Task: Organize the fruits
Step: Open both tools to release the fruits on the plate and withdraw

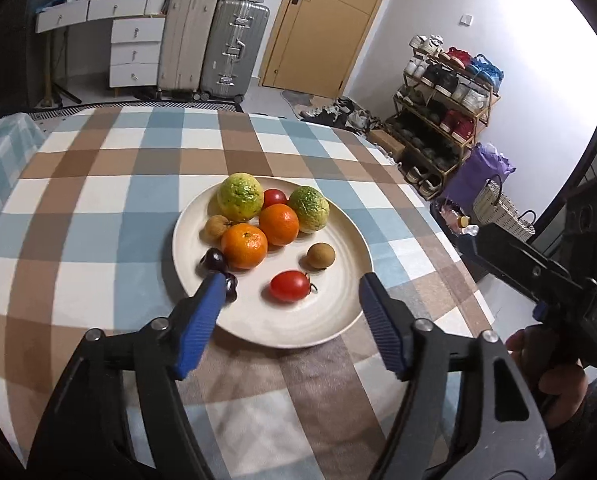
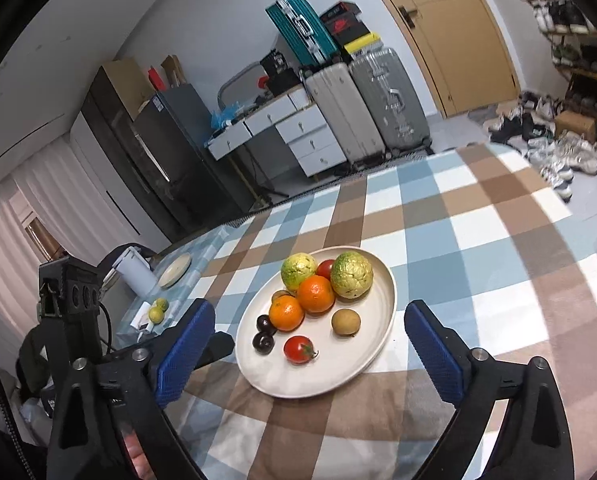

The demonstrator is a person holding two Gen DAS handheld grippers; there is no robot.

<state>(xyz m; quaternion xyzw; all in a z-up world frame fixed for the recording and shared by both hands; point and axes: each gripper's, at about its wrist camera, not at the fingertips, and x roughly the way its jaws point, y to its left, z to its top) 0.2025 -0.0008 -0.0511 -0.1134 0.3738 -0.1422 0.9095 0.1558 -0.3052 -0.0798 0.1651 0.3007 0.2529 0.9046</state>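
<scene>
Nine pieces of fruit lie on one round cream-white plate (image 1: 338, 320) that sits on the blue, brown and white checked cloth of the desk (image 1: 98, 208). At the far side of the plate are two bumpy green-yellow citrus fruits (image 1: 240, 195) with a small red tomato (image 1: 274, 198) between them. Just in front of these, two smooth orange mandarins (image 1: 279, 224) touch each other, and a small brown longan (image 1: 216, 227) rests against the left one. A pair of dark, glossy cherries (image 1: 214, 261) lies near the left rim, partly hidden in the left wrist view by a blue pad. A second brown longan (image 1: 321, 256) lies alone toward the right side of the plate, and a second red tomato with a green stem (image 1: 289, 286) lies alone nearest the cameras.

The left gripper (image 1: 290, 312) hangs above the near edge of the plate with its blue ribbed pads (image 1: 382, 320) spread wide apart, holding nothing; the near tomato sits between them in that view. The right gripper (image 2: 310, 344) is likewise spread wide and empty, its pads framing the plate from the near side. The left gripper's black body shows at the left edge of the right wrist view.

Off to the left on the desk, well apart from the plate, are a second cream plate (image 2: 174, 269), a white container (image 2: 134, 272) and two small green-yellow fruits (image 2: 157, 311).
</scene>
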